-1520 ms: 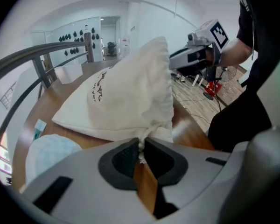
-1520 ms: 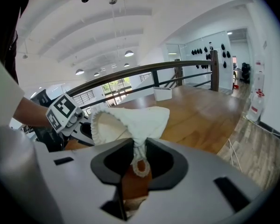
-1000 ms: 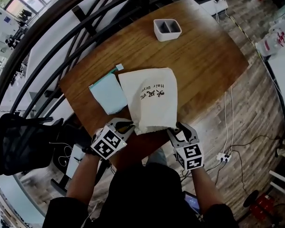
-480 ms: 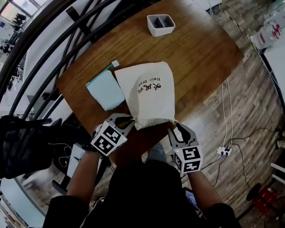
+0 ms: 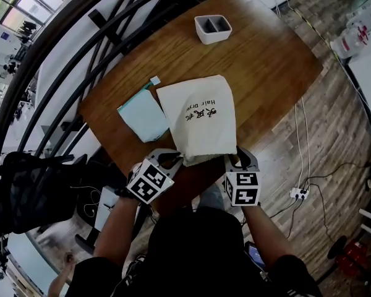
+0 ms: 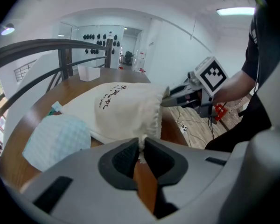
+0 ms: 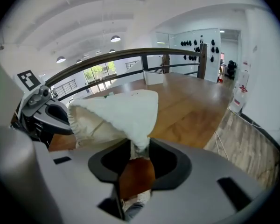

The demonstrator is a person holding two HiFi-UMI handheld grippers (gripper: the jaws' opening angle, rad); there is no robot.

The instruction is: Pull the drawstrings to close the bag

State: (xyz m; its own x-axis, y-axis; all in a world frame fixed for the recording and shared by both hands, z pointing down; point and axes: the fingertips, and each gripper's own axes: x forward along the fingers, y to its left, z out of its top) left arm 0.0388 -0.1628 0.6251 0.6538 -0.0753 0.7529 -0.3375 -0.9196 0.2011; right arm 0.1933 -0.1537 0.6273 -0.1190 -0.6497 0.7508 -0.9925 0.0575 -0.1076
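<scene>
A wooden bench (image 5: 266, 60) carries the cream drawstring bag (image 5: 201, 119), which lies flat at the near edge, with a folded blue cloth (image 5: 142, 119) just beside it on the left. The left gripper (image 5: 172, 159) has its fingers closed tight on a thin frilled bit of the bag's mouth. The right gripper (image 5: 241, 159) has just been closing its fingers, and the opposite corner of the mouth is now pinched between them.

The likely trouble is that each grip holds hem fabric rather than the cord. Pulling outward would then stretch the mouth flat instead of gathering it, or drag the whole bag off the bench edge, since nothing pins it down. The left hold is also slight and could slip.

The bag's long axis runs away from the person, mouth toward them and closed bottom toward the far side.
</scene>
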